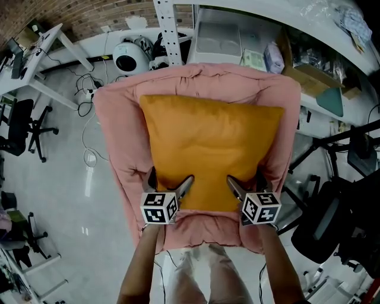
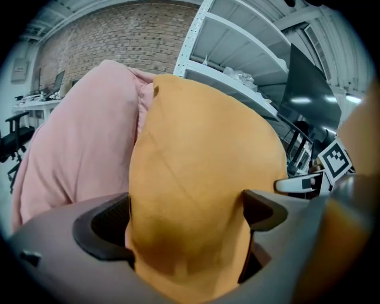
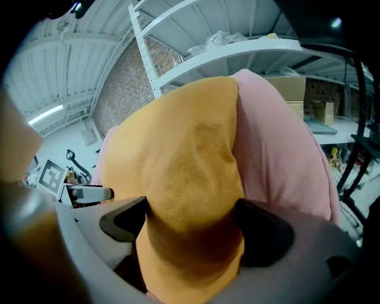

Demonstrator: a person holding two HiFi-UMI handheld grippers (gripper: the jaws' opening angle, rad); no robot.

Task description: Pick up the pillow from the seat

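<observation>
I am looking down into a workshop with a pale grey floor [image 1: 71, 178]. A brick wall [image 1: 89, 15] runs at 11 o'clock, a white shelf rack [image 1: 169, 29] stands at 12 o'clock, and a black office chair [image 1: 24, 127] sits at 9 o'clock. A second dark chair [image 1: 332, 219] is at 4 o'clock.

In the middle is a padded pink seat [image 1: 119, 119], its back towards 12 o'clock. The orange pillow [image 1: 208, 148] lies flat in it and covers most of the cushion, with pink padding showing all round it.

My two claws sit at the pillow's 6 o'clock edge. The left claw [image 1: 170, 178] is at about 7 o'clock on the pillow and the right claw [image 1: 246, 180] at about 5 o'clock. Both point towards 12 o'clock and tilt downward. Each marker cube, the left one [image 1: 158, 208] and the right one [image 1: 260, 208], sits just behind its claw, above the seat's front edge. The person's forearms [image 1: 139, 267] reach in from 6 o'clock.

In the left gripper view the left claw is spread wide. The pillow's edge fills the gap and the cloth touches both dark pads [image 2: 107, 228]. The pink seat rises at 10 o'clock behind it.

The right gripper view shows the same. The right claw is also spread wide, with the pillow bulging up between its pads [image 3: 261, 231] and touching each one. Pink padding lies at 2 o'clock.
</observation>
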